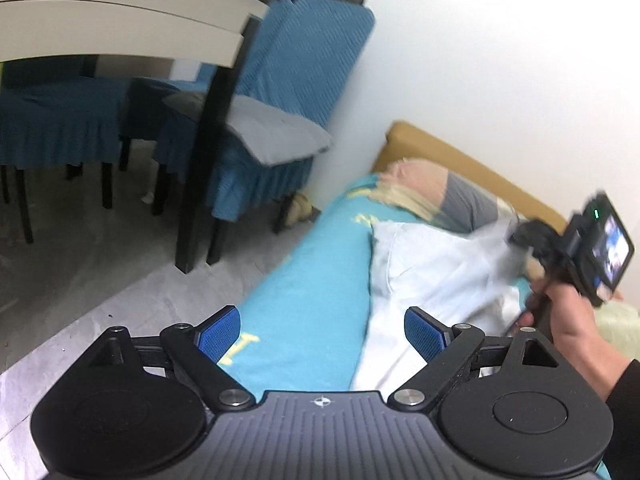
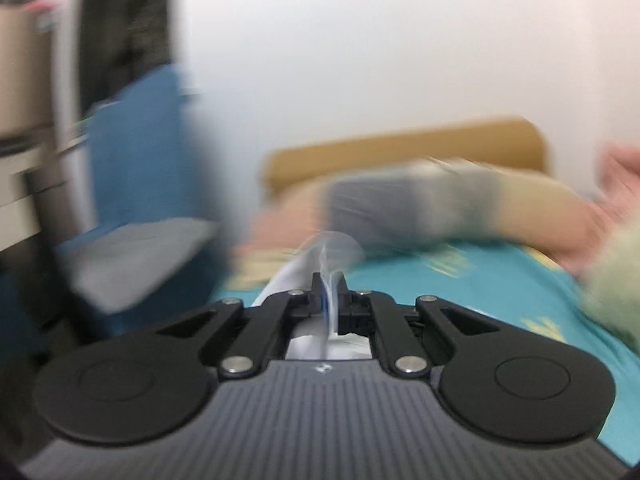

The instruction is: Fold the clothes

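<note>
A pale blue garment [image 1: 432, 276] lies spread on the turquoise bed sheet [image 1: 304, 292]. My left gripper [image 1: 322, 334] is open and empty, held above the near edge of the bed, with its blue pads [image 1: 219, 334] apart. My right gripper [image 2: 329, 300] is shut on a fold of the pale blue garment [image 2: 312, 260]; the view is blurred by motion. In the left wrist view the right gripper [image 1: 524, 236] sits at the garment's far right side, held by a hand.
A pile of other clothes, grey and peach, [image 1: 440, 196] lies at the head of the bed by a tan headboard [image 1: 460, 156]. A blue-covered chair [image 1: 288, 92] with a folded grey garment [image 1: 276, 132] stands left of the bed, beside a dark-legged table [image 1: 208, 160]. A pale green cloth [image 2: 616, 280] lies right.
</note>
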Motion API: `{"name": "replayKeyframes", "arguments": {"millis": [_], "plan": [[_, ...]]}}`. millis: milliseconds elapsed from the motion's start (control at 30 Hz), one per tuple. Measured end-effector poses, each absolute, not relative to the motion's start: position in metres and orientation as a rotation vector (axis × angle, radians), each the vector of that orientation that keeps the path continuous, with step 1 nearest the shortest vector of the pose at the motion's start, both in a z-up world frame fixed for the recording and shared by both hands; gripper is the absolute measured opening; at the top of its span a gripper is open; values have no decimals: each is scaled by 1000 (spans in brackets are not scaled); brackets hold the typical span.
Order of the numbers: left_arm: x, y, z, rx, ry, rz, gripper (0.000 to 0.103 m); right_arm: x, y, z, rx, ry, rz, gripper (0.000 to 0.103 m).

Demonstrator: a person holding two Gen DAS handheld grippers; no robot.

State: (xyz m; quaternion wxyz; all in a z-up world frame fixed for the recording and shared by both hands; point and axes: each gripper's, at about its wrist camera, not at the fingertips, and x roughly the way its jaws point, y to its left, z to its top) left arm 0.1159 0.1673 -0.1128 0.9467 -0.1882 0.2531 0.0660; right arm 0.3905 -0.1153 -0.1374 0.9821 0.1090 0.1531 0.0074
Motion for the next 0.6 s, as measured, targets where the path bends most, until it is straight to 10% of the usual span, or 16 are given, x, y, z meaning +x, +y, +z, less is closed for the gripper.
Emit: {"name": "replayKeyframes", "arguments": {"millis": [300, 367, 433, 600], "plan": [[136, 140, -135, -303, 594, 125, 91, 402, -168, -167, 335, 495, 138, 16], [138, 136, -136, -279, 597, 121, 91, 390, -173, -160, 343, 531, 179, 65], [137, 131, -136, -269, 602, 111, 91, 364, -173, -149, 327, 518, 200, 84], [130, 130, -124, -283, 637, 60, 90, 276, -188, -102, 338, 509, 261, 82]]}}
